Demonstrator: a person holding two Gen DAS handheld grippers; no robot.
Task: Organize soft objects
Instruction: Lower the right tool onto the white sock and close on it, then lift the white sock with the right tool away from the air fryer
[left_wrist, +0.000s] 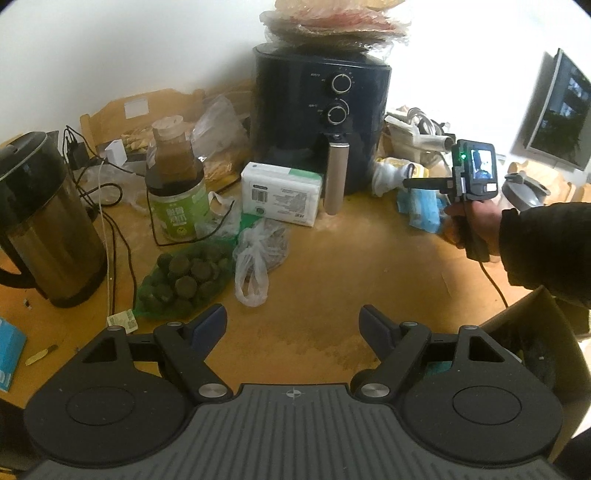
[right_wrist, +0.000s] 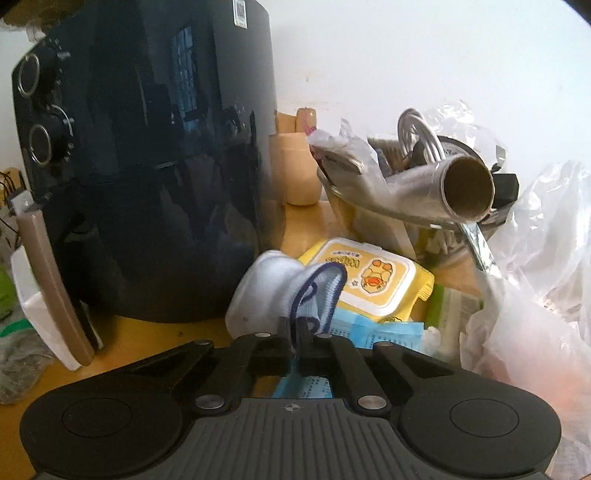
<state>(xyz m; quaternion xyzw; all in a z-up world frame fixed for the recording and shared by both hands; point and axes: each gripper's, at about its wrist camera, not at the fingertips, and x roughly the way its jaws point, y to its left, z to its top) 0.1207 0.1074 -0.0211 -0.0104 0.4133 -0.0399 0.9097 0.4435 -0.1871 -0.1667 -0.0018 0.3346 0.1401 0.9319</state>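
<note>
The right hand-held gripper (right_wrist: 297, 338) has its jaws pinched together on the cuff of a white sock (right_wrist: 269, 288), right at the dark blue band along the opening. The sock lies near the back of the wooden surface (left_wrist: 351, 258), just beside the black air fryer (right_wrist: 147, 166), and it leans against a yellow pack of wet wipes (right_wrist: 373, 280), with a blue packet (right_wrist: 380, 332) under its cuff end.

It is light, limp stuff: it will sag and dangle once lifted, and there is nothing to break. The ribbed cuff looks like the sensible place to grip (it is the thickest fold and gives the pads something to bite), though with so thin a pinch I would expect it to slip if tugged hard, and the toe may drag over the wipes pack.

The person's right hand (left_wrist: 469, 225), in a dark sleeve, holds its tool tipped downward and reaching in towards the clutter behind the fryer. The left hand-held gripper (left_wrist: 293, 321) waits over the bare near part of the surface, angled down, its jaws wide apart with nothing between them. A green mesh bag (left_wrist: 184, 280) and a tied plastic bag (left_wrist: 258, 258) lie just ahead of it to its left, and a cardboard box (left_wrist: 535, 332) stands at the near right edge.
</note>
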